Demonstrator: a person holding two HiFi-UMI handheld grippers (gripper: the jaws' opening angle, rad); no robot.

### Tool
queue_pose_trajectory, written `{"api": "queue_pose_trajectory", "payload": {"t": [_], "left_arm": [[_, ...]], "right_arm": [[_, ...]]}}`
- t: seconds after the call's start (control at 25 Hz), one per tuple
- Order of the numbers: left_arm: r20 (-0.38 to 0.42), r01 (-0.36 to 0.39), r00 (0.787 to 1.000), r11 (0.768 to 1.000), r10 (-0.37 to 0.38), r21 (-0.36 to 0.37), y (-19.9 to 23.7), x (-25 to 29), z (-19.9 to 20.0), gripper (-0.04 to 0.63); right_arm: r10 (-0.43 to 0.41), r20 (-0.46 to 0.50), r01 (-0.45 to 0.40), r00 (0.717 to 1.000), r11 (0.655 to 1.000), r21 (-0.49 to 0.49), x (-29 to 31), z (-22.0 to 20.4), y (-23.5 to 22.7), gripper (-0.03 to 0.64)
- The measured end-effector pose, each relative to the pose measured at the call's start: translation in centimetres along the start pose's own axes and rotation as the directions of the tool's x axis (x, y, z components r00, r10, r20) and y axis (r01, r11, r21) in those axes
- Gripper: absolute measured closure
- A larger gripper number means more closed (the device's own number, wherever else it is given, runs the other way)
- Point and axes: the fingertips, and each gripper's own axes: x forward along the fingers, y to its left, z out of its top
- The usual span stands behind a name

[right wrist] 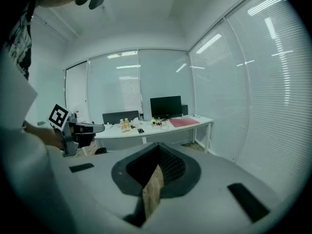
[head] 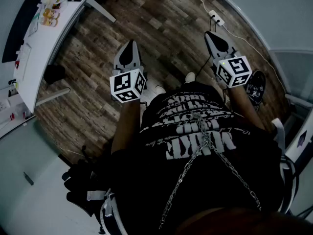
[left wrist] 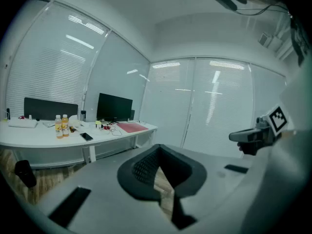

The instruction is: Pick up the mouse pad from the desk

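A flat red mouse pad (left wrist: 130, 127) lies at the right end of a long white desk (left wrist: 44, 141), beside a black monitor (left wrist: 114, 107). The right gripper view shows the mouse pad (right wrist: 184, 122) there too, far beyond the jaws. I stand well away from the desk (head: 41, 53) on the wooden floor. My left gripper (head: 130, 47) and right gripper (head: 211, 35) are held out in front of my chest, apart from each other. The left gripper (left wrist: 160, 155) is shut with nothing in it. The right gripper (right wrist: 158, 154) is shut too, also holding nothing.
Two orange bottles (left wrist: 61, 126), a phone (left wrist: 86, 136) and cables sit on the desk. A power strip (head: 215, 17) with its cord lies on the floor ahead. A black object (head: 54, 73) stands by the desk leg. Glass walls with blinds surround the room.
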Motion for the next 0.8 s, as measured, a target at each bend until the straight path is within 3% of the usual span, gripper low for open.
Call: {"api": "queue_pose_trajectory", "payload": {"t": [0.32, 0.52, 0.68, 0.8], "left_arm": [[0.046, -0.041, 0.998, 0.999, 0.041, -0.021, -6.6, 4.9, 2.8, 0.589], [0.096, -0.116, 0.988, 0.993, 0.118, -0.028, -8.7, 6.5, 4.8, 0.589], [0.120, -0.124, 0.985, 0.992, 0.125, -0.014, -11.4, 8.2, 5.3, 0.589], [0.103, -0.145, 0.983, 0.988, 0.151, -0.061, -11.8, 8.9, 4.8, 0.589]], "right_arm": [[0.074, 0.043, -0.073, 0.996, 0.997, -0.023, -1.4, 3.2, -7.5, 0.624], [0.109, 0.077, -0.109, 0.991, 0.994, -0.001, -2.7, 4.2, -12.6, 0.624], [0.116, 0.062, -0.117, 0.991, 0.993, 0.004, -4.2, 4.4, -16.2, 0.624], [0.129, 0.039, -0.130, 0.991, 0.991, 0.025, -3.6, 4.2, -18.1, 0.624]]}}
